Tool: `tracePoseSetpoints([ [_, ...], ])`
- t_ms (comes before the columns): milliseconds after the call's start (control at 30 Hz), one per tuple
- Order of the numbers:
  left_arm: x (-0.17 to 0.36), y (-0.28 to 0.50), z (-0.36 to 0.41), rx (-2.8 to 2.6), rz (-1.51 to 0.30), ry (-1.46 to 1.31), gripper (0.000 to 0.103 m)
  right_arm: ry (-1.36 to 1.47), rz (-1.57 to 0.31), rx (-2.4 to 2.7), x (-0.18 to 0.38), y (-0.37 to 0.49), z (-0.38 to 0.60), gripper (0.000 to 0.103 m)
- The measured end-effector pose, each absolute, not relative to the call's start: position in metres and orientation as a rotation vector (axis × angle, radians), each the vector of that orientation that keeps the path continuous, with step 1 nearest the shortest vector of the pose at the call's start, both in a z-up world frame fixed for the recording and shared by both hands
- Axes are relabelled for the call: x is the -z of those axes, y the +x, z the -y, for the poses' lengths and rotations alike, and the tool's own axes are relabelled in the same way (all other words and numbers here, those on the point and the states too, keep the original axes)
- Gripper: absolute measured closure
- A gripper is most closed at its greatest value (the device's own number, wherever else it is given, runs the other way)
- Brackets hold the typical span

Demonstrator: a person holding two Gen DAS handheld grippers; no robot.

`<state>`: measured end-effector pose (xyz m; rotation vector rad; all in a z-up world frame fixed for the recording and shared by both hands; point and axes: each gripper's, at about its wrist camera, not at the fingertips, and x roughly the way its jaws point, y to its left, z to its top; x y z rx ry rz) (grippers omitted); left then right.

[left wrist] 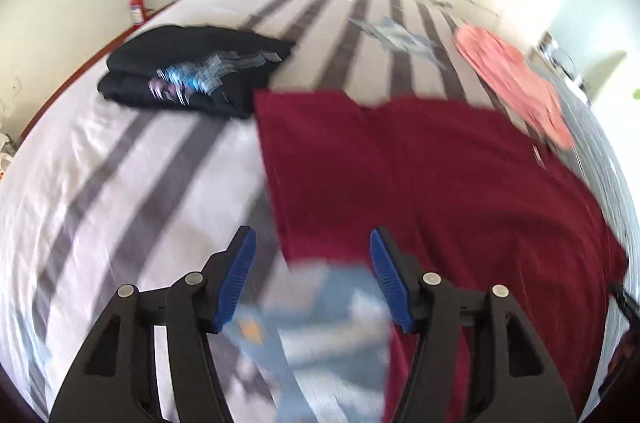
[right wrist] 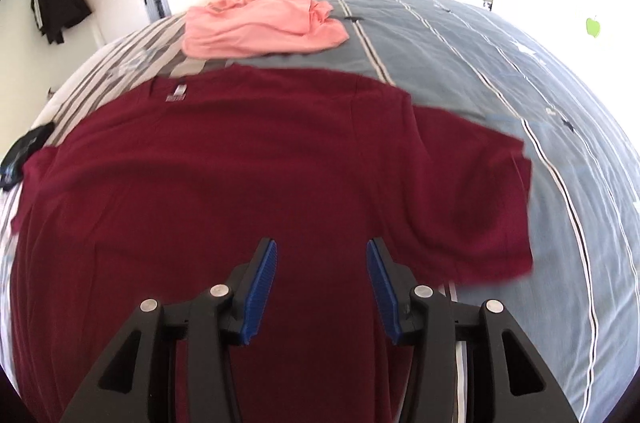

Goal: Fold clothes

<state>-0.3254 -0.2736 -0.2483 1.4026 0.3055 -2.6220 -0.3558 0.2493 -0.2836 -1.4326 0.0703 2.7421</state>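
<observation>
A dark red T-shirt (right wrist: 248, 167) lies spread flat on the bed, collar at the far side; it also shows in the left wrist view (left wrist: 440, 191). My left gripper (left wrist: 312, 243) is open over the shirt's left edge, above a blurred blue patch of bedding (left wrist: 320, 335). My right gripper (right wrist: 322, 251) is open and empty above the shirt's near part. A folded black shirt (left wrist: 192, 71) with a blue print lies at the far left. A crumpled pink garment (right wrist: 260, 23) lies beyond the red shirt; it also shows in the left wrist view (left wrist: 516, 83).
The bed cover is white with grey stripes (left wrist: 120, 183) on the left and blue-grey (right wrist: 500, 71) on the right. A red fire extinguisher (left wrist: 137, 7) stands by the wall. A dark jacket (right wrist: 56, 3) hangs by a door.
</observation>
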Motion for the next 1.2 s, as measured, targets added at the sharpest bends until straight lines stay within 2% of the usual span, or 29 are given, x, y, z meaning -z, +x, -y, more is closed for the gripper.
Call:
tracePoseSetpoints([
  [133,0.270,-0.300,0.234,2.600,-0.287,1.518,0.060,-1.490,-0.069,-2.703,0.293,-0.315,-0.258,0.060],
  [300,0.286,-0.280,0.213,2.627,-0.296,1.575,0.060,-1.543,-0.140,-2.645,0.307,-0.279,-0.277,0.060],
  [433,0.293,-0.270,0.197,2.642,-0.240,1.617,0.061,-1.574,-0.091,-2.645,0.317,-0.265,-0.277,0.060],
  [467,0.296,-0.269,0.193,2.635,-0.200,1.623,0.065,-1.576,-0.090,-2.645,0.317,-0.263,-0.277,0.060],
  [600,0.298,-0.268,0.188,2.644,-0.104,1.631,0.096,-1.588,-0.063,-2.650,0.319,-0.260,-0.274,0.063],
  [667,0.296,-0.267,0.189,2.636,-0.074,1.628,0.099,-1.608,-0.042,-2.655,0.319,-0.261,-0.273,0.081],
  [700,0.295,-0.266,0.192,2.630,-0.072,1.628,0.100,-1.612,-0.020,-2.657,0.318,-0.261,-0.271,0.083],
  [733,0.294,-0.265,0.195,2.625,-0.074,1.629,0.100,-1.608,-0.002,-2.652,0.317,-0.261,-0.270,0.086],
  [867,0.290,-0.265,0.216,2.603,-0.098,1.641,0.100,-1.585,-0.023,-2.596,0.317,-0.261,-0.282,0.087],
  [967,0.276,-0.262,0.228,2.625,-0.230,1.636,0.094,-1.592,-0.067,-2.593,0.318,-0.261,-0.288,0.087],
  [1033,0.263,-0.253,0.226,2.653,-0.223,1.585,0.084,-1.595,-0.058,-2.602,0.314,-0.260,-0.287,0.087],
  [1200,0.256,-0.218,0.203,2.701,-0.222,1.649,0.081,-1.598,-0.074,-2.627,0.303,-0.242,-0.284,0.079],
])
